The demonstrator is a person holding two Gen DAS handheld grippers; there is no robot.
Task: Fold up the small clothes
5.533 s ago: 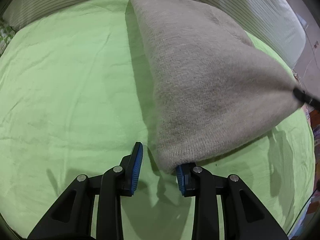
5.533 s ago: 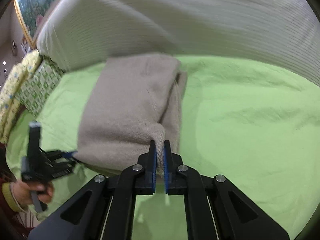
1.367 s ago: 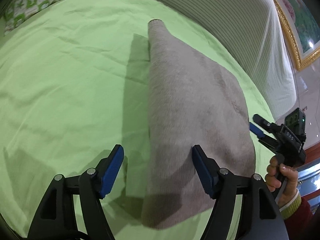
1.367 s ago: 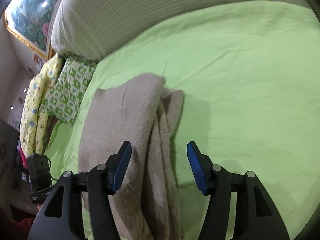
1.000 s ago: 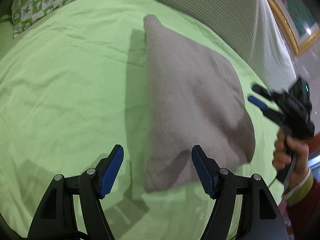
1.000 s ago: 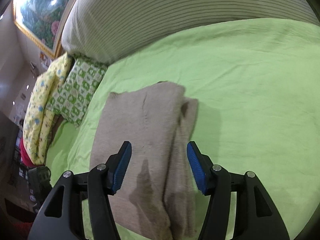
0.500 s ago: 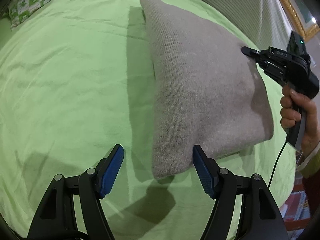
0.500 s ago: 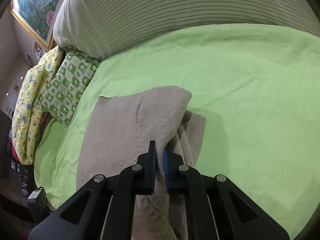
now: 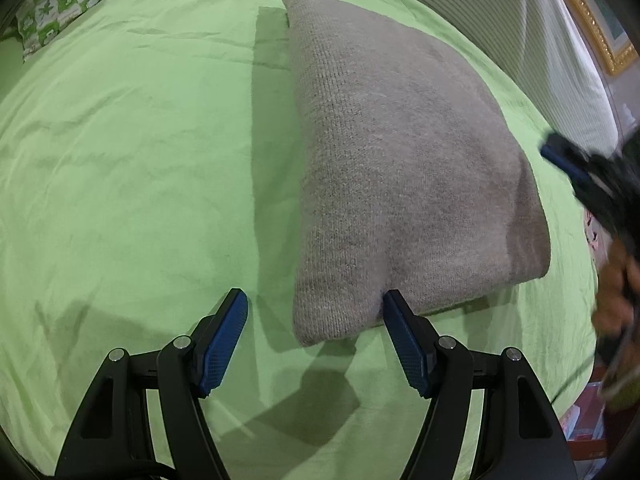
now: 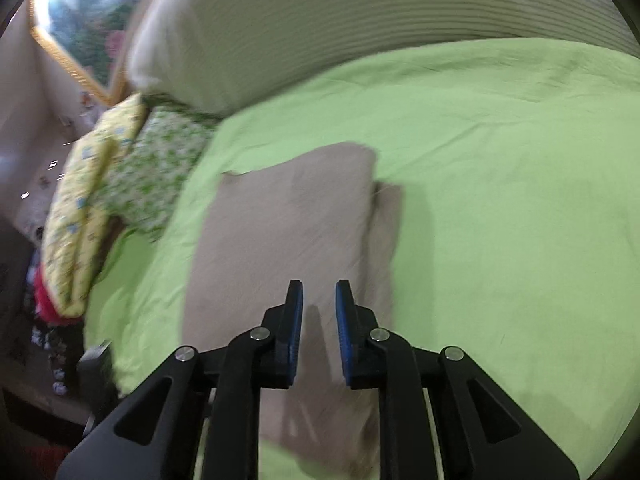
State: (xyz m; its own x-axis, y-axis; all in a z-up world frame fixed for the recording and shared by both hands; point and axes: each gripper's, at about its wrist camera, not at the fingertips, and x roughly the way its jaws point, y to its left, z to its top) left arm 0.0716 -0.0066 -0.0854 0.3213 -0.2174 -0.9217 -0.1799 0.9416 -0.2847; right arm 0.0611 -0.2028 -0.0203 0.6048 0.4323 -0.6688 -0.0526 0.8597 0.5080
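Observation:
A folded beige knit sweater (image 9: 400,160) lies flat on the green bed sheet (image 9: 120,160). My left gripper (image 9: 314,308) is wide open just above the sheet, its jaws straddling the sweater's near corner; the right pad (image 9: 404,336) touches the sweater's edge. In the right wrist view the sweater (image 10: 280,232) lies below my right gripper (image 10: 319,300), which is partly open, empty and raised above the cloth. The right gripper also shows blurred at the right edge of the left wrist view (image 9: 568,164), held by a hand.
A striped white headboard cushion (image 10: 360,20) runs along the far side of the bed. A green patterned pillow (image 10: 152,160) and a yellow quilt (image 10: 80,208) sit at the bed's left end. A framed picture (image 10: 80,20) hangs on the wall.
My right gripper was shut on the sweater's edge half a second ago; it has let go, opened partly and lifted away. My left gripper stays open and has edged closer to the sweater's corner.

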